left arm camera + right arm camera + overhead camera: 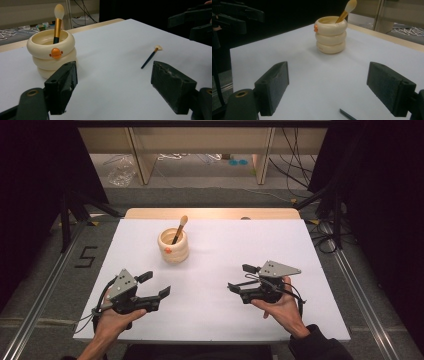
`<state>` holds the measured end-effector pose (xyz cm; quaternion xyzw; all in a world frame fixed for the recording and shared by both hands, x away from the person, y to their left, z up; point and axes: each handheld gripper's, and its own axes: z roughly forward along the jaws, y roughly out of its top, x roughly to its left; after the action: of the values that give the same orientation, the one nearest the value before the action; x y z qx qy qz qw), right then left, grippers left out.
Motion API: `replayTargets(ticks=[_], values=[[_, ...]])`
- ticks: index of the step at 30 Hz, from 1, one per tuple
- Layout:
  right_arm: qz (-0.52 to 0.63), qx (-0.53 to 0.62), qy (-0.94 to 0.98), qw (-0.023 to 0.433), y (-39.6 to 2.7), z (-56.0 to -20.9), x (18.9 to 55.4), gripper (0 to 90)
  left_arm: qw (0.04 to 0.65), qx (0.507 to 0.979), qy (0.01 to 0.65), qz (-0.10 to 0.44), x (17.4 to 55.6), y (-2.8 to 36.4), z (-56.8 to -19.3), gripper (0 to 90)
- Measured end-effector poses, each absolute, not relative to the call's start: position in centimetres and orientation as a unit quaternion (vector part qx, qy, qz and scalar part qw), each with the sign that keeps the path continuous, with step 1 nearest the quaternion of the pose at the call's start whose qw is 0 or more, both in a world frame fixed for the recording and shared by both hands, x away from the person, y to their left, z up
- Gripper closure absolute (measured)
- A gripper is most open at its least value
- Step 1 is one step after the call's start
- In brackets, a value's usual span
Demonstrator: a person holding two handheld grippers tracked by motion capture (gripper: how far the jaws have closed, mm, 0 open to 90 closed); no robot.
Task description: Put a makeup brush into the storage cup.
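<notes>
The left gripper [159,286] and the right gripper [239,280] both rest low over the white table sheet [220,315], each held in a hand, tips turned toward one another. Both stand with jaws spread wide and nothing between them, as the two gripper views show plainly.

Lying flat on the sheet just under and ahead of the right gripper is a thin dark-handled brush with a small pale fan-shaped tip [151,56]; in the right gripper view only the dark end of its handle [347,114] peeks in between the jaws, at the bottom edge. Farther out, beyond both grippers and nearer the left one, stands a cream-coloured holder shaped like three stacked rings with an orange duck-like mark [173,246]. A gold-handled brush with a rounded pale head [179,229] already leans in it, head up.

The work looks to be at its start: the flat brush is untouched and probably belongs in the holder. The next move calls for the right gripper to dip, straddle the thin handle and close on it, a fine pinch against the flat sheet, since the handle is thin and lies low.

Nothing lies between brush and holder. The leaning brush takes up part of the mouth, so the second should go in beside it.
</notes>
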<state>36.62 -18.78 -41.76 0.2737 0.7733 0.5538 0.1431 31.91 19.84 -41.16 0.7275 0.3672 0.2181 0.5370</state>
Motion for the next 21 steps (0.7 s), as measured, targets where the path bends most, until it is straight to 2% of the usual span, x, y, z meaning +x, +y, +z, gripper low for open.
replayTargets(ticks=[1,16,21], values=[[0.553,0.268,0.774,0.155,-18.9,-41.8,36.8,19.0,0.537,0.728,0.366,0.219,31.9,19.9,-41.2,21.4],[0.519,0.269,0.796,0.158,-20.1,-41.5,37.7,19.1,0.534,0.734,0.363,0.211,32.0,19.7,-41.4,21.0],[0.504,0.271,0.802,0.173,-20.9,-41.5,38.2,19.5,0.534,0.736,0.36,0.209,31.9,19.7,-41.4,20.9]])
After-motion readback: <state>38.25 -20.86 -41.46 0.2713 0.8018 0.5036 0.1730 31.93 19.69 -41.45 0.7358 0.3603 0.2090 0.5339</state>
